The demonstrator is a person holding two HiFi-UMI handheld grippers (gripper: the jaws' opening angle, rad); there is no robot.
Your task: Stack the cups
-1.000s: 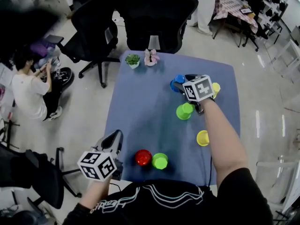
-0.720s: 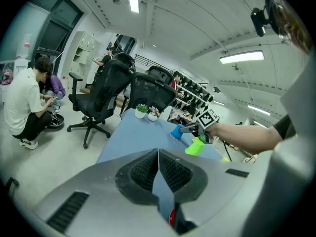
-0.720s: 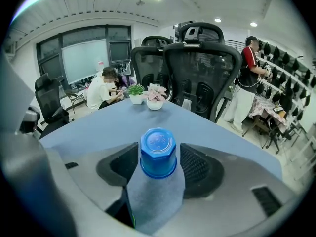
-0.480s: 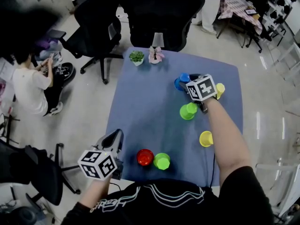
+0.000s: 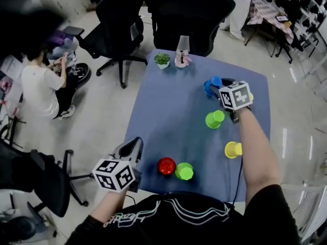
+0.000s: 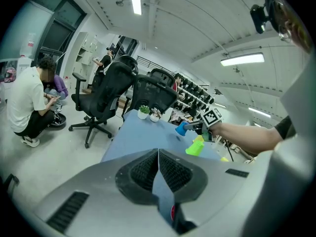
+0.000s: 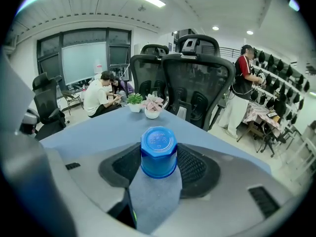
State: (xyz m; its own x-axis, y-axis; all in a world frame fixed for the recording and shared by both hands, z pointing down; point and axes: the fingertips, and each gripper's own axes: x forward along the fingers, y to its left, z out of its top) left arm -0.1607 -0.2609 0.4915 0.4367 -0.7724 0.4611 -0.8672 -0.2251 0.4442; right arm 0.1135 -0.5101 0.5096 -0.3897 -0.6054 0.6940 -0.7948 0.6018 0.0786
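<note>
My right gripper reaches over the far right of the blue table. Its jaws have just been closing and now press on the sides of an upturned blue cup. In the left gripper view that cup hangs tilted off the cloth. Just behind the hand stands a lime green cup, with a yellow cup nearer me. A red cup and another green cup sit by the front edge. My left gripper hovers off the front left corner, its pads meeting at the tips on nothing.
Two small potted plants stand at the table's far edge. Black office chairs crowd behind it. A person sits low at the left beside another chair.
The whole table sits further right in the head view. My right gripper stays at the blue cup, which now stands slightly further from the lime green cup. The left gripper has kept still.
</note>
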